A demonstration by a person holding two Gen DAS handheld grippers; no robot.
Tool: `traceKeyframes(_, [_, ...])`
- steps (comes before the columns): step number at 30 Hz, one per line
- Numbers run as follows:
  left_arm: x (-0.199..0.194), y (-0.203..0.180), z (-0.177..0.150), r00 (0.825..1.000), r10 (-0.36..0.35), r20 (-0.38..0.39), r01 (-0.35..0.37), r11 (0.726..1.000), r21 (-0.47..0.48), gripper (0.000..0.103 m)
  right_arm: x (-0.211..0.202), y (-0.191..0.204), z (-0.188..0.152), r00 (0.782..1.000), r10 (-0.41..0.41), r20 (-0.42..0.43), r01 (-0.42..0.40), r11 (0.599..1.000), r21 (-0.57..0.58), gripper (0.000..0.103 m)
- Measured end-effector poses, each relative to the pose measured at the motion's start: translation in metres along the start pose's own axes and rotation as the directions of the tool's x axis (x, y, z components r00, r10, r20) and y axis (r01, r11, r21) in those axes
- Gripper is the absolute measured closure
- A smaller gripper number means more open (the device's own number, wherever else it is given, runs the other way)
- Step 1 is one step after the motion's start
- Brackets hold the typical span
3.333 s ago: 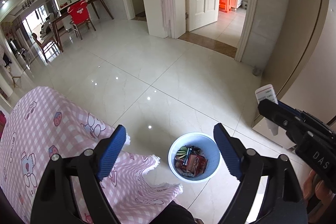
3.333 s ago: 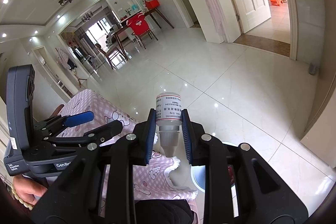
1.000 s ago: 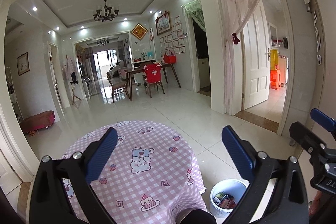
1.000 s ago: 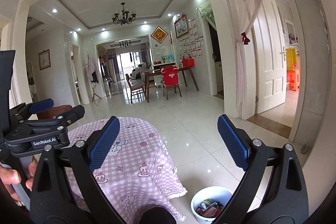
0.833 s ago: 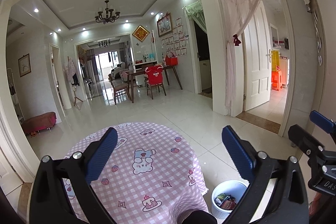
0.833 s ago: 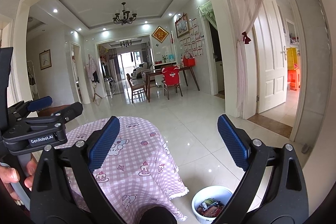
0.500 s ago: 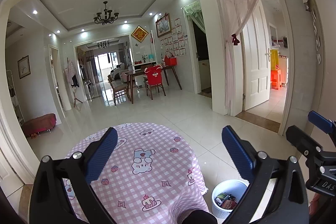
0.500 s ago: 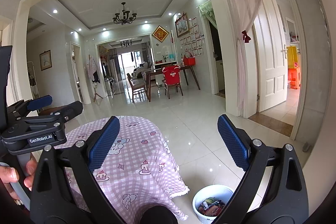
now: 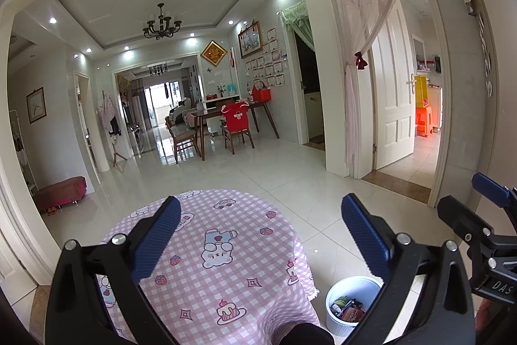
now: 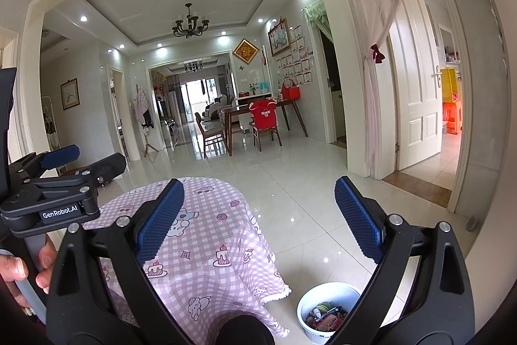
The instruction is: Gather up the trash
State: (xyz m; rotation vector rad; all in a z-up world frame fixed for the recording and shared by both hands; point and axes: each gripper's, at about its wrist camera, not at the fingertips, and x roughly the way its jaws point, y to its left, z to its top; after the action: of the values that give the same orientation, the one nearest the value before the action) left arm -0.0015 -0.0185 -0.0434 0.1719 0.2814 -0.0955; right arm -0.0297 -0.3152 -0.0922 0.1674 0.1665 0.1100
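Glossy tiled floor (image 9: 290, 170); chandelier (image 9: 161, 26); dining table (image 9: 232, 113).

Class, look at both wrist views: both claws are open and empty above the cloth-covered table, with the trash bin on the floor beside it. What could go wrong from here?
1. The pink checked tablecloth hangs low with a fringed edge right by the trash bin; a claw reaching down might snag it.
2. The bin stands free on glossy floor tiles; a knock could slide or tip it, spilling the wrappers.
3. The left claw and right claw are close side by side and could collide.
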Motion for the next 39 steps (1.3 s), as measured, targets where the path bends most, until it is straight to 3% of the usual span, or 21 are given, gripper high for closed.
traceKeyframes(39, [-0.0042, -0.0021, -0.0013, 1.0, -0.011, 0.008, 0.011, 1.0, 0.005, 0.005, -0.0009, -0.0003, -0.0011, 1.0, 0.004, 0.004, -0.004, 1.0, 0.001, 0.01])
